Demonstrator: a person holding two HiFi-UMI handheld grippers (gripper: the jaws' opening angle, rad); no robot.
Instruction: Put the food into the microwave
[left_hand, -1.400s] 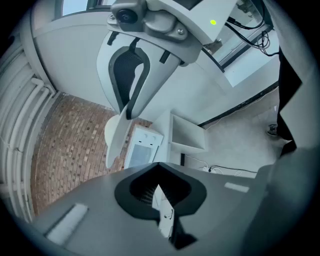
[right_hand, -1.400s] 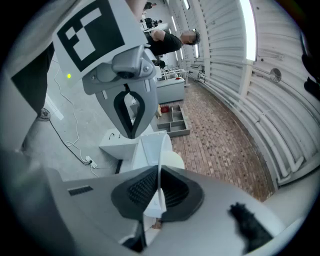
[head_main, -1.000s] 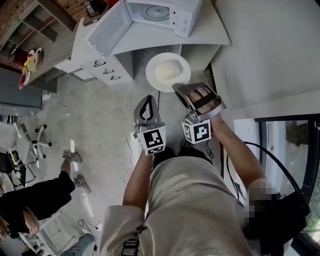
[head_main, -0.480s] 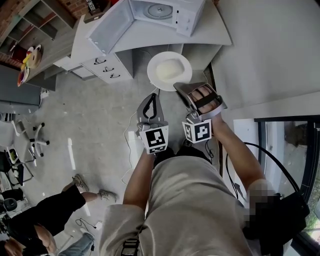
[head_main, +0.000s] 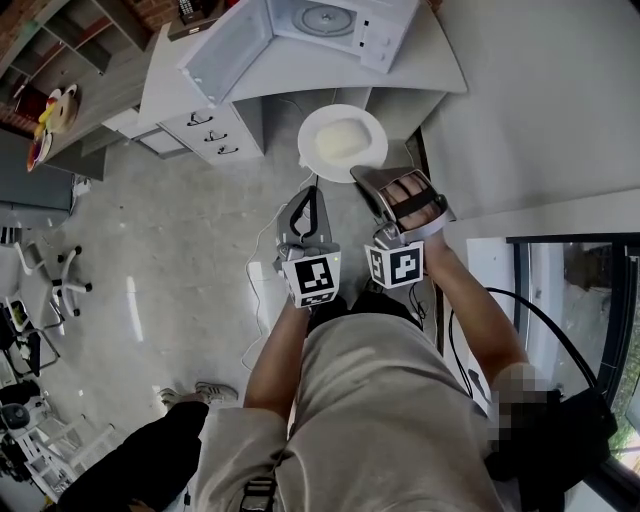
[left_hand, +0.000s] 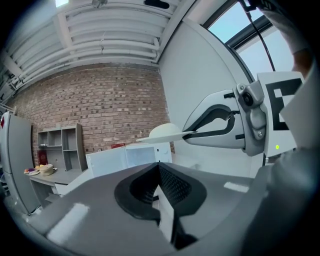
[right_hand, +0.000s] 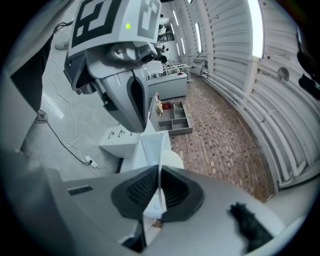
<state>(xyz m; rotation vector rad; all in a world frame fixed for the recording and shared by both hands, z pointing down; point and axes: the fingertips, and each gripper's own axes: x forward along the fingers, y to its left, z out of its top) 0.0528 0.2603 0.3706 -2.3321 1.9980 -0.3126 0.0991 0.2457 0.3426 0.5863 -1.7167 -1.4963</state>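
Note:
A white plate (head_main: 342, 142) carrying a pale mound of food (head_main: 345, 138) hangs over the floor, just in front of the counter. My right gripper (head_main: 366, 176) is shut on its near rim; in the right gripper view the plate (right_hand: 159, 165) runs edge-on into the jaws. My left gripper (head_main: 310, 196) sits to the left of the plate, shut and empty. The white microwave (head_main: 345, 22) stands on the counter beyond, its door (head_main: 225, 50) swung wide open to the left. From the left gripper view I see the plate (left_hand: 162, 135) level, with the microwave (left_hand: 132, 157) behind it.
The grey counter (head_main: 300, 78) has drawers (head_main: 205, 132) at its left. A white wall (head_main: 540, 100) runs along the right. A shelf with dishes (head_main: 45, 115) stands far left, an office chair (head_main: 60, 290) on the floor. Another person (head_main: 130, 470) is at the lower left.
The plate and both grippers have edged a little toward the microwave. My left gripper has turned upright to face it. The other person has walked toward the lower left.

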